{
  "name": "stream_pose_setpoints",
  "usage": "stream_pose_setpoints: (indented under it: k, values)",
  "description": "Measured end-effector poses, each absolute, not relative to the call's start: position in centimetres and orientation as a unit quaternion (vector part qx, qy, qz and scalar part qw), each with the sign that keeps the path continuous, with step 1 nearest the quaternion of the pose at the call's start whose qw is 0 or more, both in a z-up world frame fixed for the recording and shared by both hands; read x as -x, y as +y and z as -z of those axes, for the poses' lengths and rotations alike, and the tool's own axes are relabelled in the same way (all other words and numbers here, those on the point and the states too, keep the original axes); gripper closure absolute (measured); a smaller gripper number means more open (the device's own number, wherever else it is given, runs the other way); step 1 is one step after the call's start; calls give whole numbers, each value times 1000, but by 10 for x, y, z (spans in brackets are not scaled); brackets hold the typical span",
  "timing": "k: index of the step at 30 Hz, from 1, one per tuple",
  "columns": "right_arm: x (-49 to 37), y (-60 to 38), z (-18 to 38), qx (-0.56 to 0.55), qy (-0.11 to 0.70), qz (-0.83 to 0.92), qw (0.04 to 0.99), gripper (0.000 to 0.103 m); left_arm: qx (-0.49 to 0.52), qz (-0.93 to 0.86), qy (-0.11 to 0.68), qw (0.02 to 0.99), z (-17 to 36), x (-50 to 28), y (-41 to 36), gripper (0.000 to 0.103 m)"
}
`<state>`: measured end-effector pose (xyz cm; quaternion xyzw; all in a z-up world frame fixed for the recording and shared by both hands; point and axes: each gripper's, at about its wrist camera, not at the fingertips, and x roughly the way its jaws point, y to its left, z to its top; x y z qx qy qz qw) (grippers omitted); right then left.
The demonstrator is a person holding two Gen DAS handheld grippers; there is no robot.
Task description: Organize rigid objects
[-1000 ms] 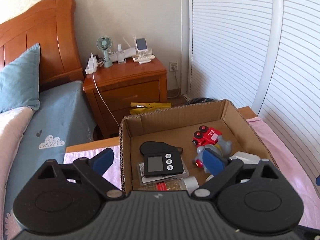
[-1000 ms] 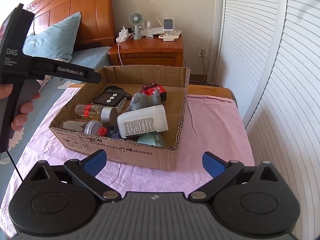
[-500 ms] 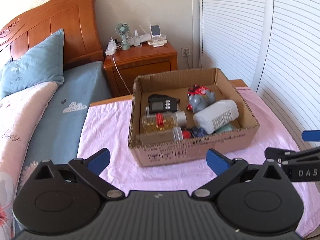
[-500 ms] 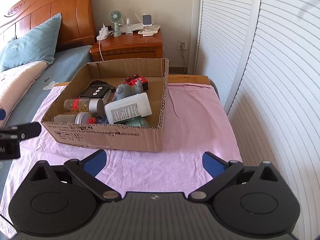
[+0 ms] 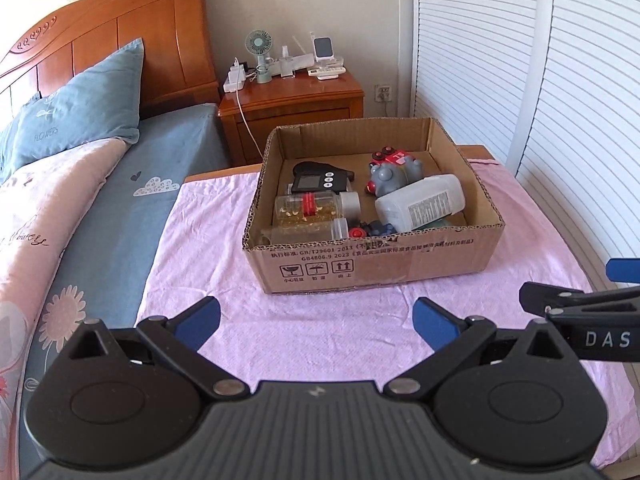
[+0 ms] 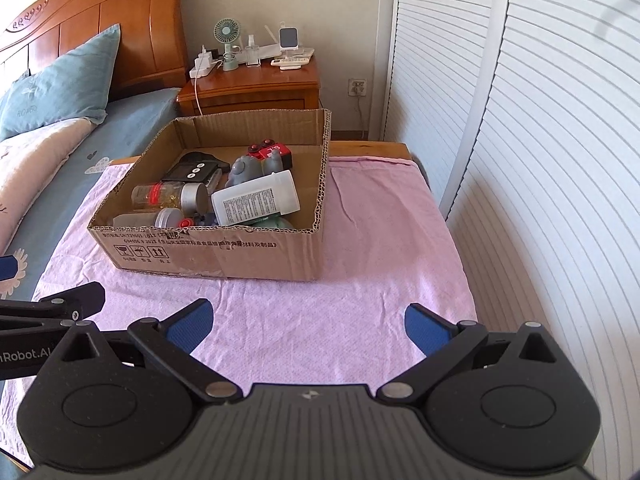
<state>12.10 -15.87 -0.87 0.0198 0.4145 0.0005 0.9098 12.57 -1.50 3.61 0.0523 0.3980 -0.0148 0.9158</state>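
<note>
Left wrist view: left gripper (image 5: pixel 316 320) with fingers spread wide, having just been opening, nothing between them, pink cloth (image 5: pixel 320 332) below. Cardboard box (image 5: pixel 372 264) sits on the cloth-covered tabletop ahead, printed front wall facing. Inside: black timer (image 5: pixel 316 178), two clear jars (image 5: pixel 312 208) lying on their sides, grey toy (image 5: pixel 394 174) against a red toy car (image 5: pixel 394 157), white bottle (image 5: pixel 420 202) lying flat. Tip of the right gripper (image 5: pixel 580 304) enters at the right edge; the bed (image 5: pixel 120 208) fills the left. Right wrist view: right gripper (image 6: pixel 308 322) with fingers likewise wide apart and empty. Box seen from its right corner, so the bare cloth between box and louvred doors (image 6: pixel 540 140) shows; nightstand (image 6: pixel 256 88) beyond.
</note>
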Motion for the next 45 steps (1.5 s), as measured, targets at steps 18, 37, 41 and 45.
stream_pose_setpoints:
  k: [18, 37, 41, 45]
  values:
    - [-121, -158, 7, -21, 412, -3, 911, 0, -41, 9, 398, 916, -40, -126, -13, 1]
    - [-120, -160, 7, -21, 410, 1, 912, 0, -43, 1, 398, 917, -41, -125, -15, 1]
    - [-121, -160, 7, -21, 411, 2, 912, 0, -42, 1, 399, 916, -41, -125, -15, 1]
    - [-121, -159, 8, -22, 411, 2, 911, 0, -41, -1, 400, 916, -40, -125, -15, 1]
